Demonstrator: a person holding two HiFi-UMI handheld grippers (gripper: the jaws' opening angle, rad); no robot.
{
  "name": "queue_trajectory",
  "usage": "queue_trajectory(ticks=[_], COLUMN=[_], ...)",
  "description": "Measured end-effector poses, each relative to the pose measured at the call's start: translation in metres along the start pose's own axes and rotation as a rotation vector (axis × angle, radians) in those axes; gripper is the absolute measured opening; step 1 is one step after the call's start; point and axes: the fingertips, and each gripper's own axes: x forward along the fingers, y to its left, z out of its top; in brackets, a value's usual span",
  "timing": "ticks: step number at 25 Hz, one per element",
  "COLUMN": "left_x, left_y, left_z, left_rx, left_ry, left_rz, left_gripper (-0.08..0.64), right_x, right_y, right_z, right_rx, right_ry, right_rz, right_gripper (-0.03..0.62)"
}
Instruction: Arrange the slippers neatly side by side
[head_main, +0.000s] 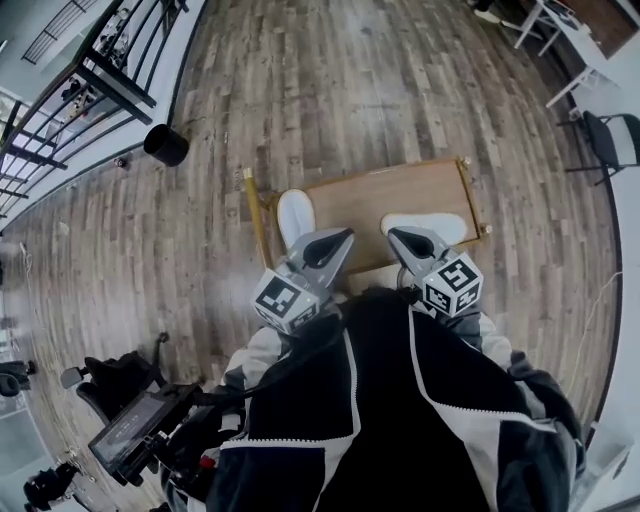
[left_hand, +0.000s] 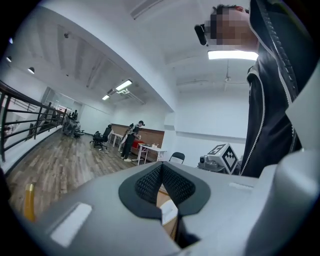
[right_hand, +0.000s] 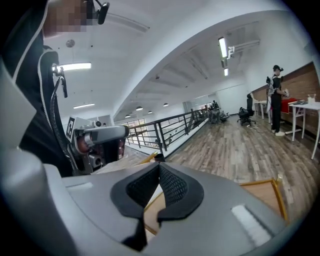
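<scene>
Two white slippers lie on a low wooden platform (head_main: 390, 195) on the floor. The left slipper (head_main: 294, 215) sits at its left end, pointing away from me. The right slipper (head_main: 428, 224) lies crosswise near the right end, well apart from the first. My left gripper (head_main: 343, 238) and right gripper (head_main: 397, 236) hang above the platform's near edge, close to my chest. Both are shut and hold nothing. The left gripper view shows its shut jaws (left_hand: 162, 168) aimed across the room, as does the right gripper view (right_hand: 159, 168).
A black bin (head_main: 165, 145) stands on the plank floor to the far left, near a black railing (head_main: 100, 70). An office chair (head_main: 112, 378) is at my lower left. White tables and a chair (head_main: 605, 130) stand at the far right. People (left_hand: 131, 141) stand in the distance.
</scene>
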Motion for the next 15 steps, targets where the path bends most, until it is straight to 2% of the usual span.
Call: queue_trajectory(ticks=[6,8,9,10,15], left_x=[0.010,0.010,0.010,0.011,0.006], left_y=[-0.024,-0.031,-0.033,-0.035,-0.030], left_z=[-0.006,-0.008,-0.008,-0.008,-0.018], left_rx=[-0.041,-0.040,-0.044,-0.048,-0.067], left_ry=[0.018,0.023,0.028,0.032,0.040], left_rz=[-0.070,-0.093,-0.098,-0.100,-0.089], left_gripper=[0.018,0.018,0.018,0.018,0.018], right_x=[-0.040,-0.046,-0.047,-0.049,-0.054], right_y=[-0.023,-0.033,-0.039,-0.046,-0.084], right_z=[-0.034,-0.051,-0.063,-0.075,-0.131], right_rx=[0.095,0.166,0.212,0.262,0.498], right_ry=[0.030,0.054,0.074,0.093,0.152], right_rz=[-0.167,-0.217,-0.237,-0.256,-0.353], right_gripper=[0.011,0.139,0.182,0.202,0.221])
